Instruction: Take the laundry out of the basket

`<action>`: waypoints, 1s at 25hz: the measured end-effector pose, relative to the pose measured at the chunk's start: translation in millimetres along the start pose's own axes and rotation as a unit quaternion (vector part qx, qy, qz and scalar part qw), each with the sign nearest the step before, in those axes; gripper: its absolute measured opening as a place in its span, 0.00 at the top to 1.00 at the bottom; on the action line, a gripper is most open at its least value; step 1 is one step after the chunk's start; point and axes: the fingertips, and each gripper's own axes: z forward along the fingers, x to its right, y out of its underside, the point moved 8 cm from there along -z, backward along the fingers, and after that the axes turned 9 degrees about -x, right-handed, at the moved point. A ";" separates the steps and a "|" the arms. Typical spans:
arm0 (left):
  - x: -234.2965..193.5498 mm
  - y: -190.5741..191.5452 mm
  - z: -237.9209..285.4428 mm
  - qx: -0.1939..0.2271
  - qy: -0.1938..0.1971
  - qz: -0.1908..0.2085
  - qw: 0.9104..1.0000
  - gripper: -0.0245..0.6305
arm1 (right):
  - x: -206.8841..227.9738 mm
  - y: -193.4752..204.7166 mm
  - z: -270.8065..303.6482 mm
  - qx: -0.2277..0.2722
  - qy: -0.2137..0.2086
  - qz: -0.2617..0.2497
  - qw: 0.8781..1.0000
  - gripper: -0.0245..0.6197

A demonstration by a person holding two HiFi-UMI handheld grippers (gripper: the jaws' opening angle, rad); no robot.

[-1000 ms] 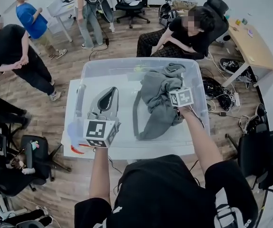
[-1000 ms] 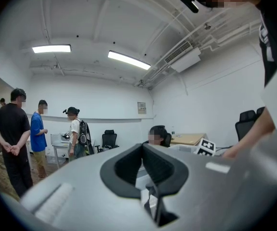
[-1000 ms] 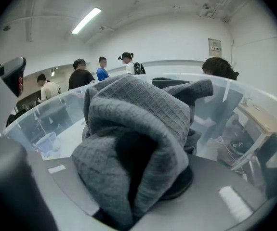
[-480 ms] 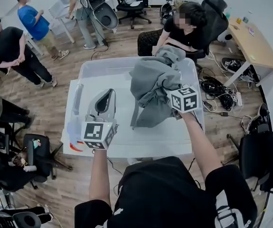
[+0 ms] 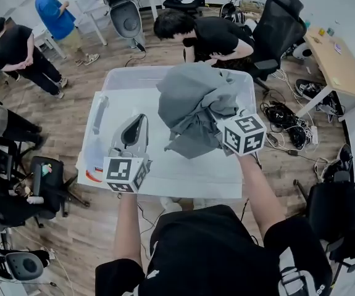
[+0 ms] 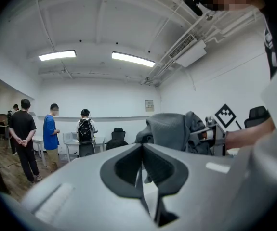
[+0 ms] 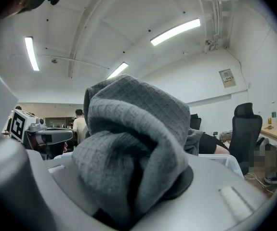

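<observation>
A grey knitted garment (image 5: 192, 106) hangs bunched above the clear plastic basket (image 5: 116, 79); its lower end trails toward the basket floor. My right gripper (image 5: 219, 128) is shut on a thick fold of it, and the cloth (image 7: 133, 143) fills the right gripper view and hides the jaw tips (image 7: 128, 196). My left gripper (image 5: 135, 131) is shut and empty, held level over the basket's left half. In the left gripper view its jaws (image 6: 143, 177) meet, with the garment (image 6: 169, 131) and the right gripper (image 6: 210, 134) beyond.
A person (image 5: 202, 32) leans over right behind the basket's far rim. Other people (image 5: 16, 54) stand at the back left. Office chairs (image 5: 279, 23), a wooden desk (image 5: 338, 60) and floor cables (image 5: 288, 125) lie to the right. A dark chair (image 5: 41, 187) stands at the left.
My right gripper has risen with the grey garment, lifting it from the basket floor to hang above it. My left gripper has shifted slightly. The person behind the basket has leaned forward.
</observation>
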 end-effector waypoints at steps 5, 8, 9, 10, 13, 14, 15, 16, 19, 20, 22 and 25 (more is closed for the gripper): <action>11.3 2.5 -10.2 -0.008 -0.023 0.000 1.000 0.95 | -1.8 -3.3 -10.9 0.014 -0.017 -0.008 1.000 0.71; 14.9 3.6 -18.1 -0.012 -0.035 0.000 0.999 0.95 | -3.8 -3.6 -12.8 0.017 -0.028 -0.011 0.999 0.71; 15.6 3.6 -21.2 -0.012 -0.038 0.001 0.999 0.95 | -5.0 -4.0 -13.2 0.019 -0.032 -0.011 0.999 0.71; 15.7 3.6 -24.6 -0.013 -0.042 0.001 0.999 0.95 | -6.7 -4.7 -13.1 0.021 -0.035 -0.010 0.999 0.71; 13.2 4.7 -34.9 -0.016 -0.050 0.005 0.999 0.95 | -14.0 -5.1 -12.8 0.025 -0.042 -0.008 0.999 0.71; 12.1 5.2 -37.9 -0.015 -0.052 0.006 0.998 0.95 | -16.1 -4.8 -13.2 0.025 -0.042 -0.009 0.999 0.71; 11.3 5.7 -40.4 -0.014 -0.054 0.007 0.998 0.95 | -17.9 -4.5 -14.2 0.026 -0.041 -0.011 0.999 0.71; 10.9 6.1 -42.4 -0.013 -0.055 0.006 0.998 0.95 | -19.4 -4.5 -15.5 0.027 -0.040 -0.014 0.999 0.71; 10.5 5.8 -45.3 -0.010 -0.054 0.006 0.998 0.95 | -23.9 -6.4 -19.3 0.031 -0.037 -0.021 0.999 0.71; 10.0 5.5 -46.1 -0.008 -0.053 0.007 0.999 0.95 | -26.2 -7.4 -20.7 0.032 -0.036 -0.021 0.999 0.71; 7.9 6.0 -49.5 -0.004 -0.049 0.007 0.999 0.95 | -32.7 -8.8 -23.8 0.036 -0.034 -0.021 0.999 0.71; 3.3 7.4 -59.3 0.003 -0.043 0.004 0.999 0.95 | -46.4 -11.3 -29.8 0.040 -0.030 -0.027 0.998 0.70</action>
